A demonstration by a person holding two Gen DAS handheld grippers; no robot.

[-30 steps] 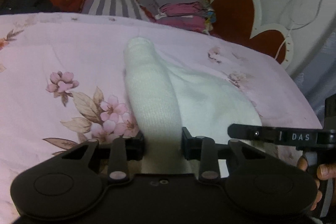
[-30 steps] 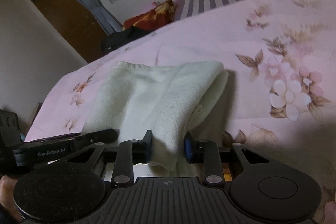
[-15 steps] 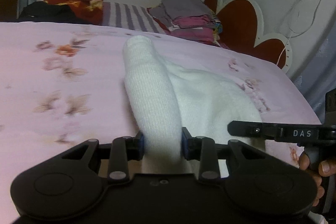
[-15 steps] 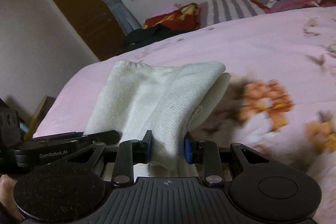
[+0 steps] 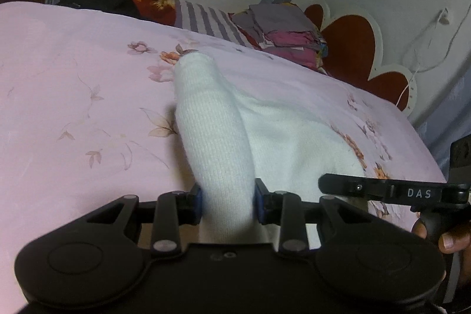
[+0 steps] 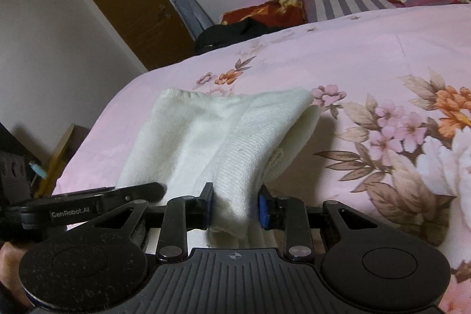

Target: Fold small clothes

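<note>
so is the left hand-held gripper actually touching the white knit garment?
Touching. The left wrist view shows the left hand-held gripper with both blue-padded fingers pressed against a fold of the white knit garment, no gap on either side.

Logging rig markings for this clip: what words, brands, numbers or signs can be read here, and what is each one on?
"DAS": white letters on the black bar of the right gripper, seen in the left wrist view.
"GenRobot.AI": pale letters on the black bar of the left gripper, seen in the right wrist view.
No readable text on the white garment, the floral bedsheet or the folded clothes pile.
</note>
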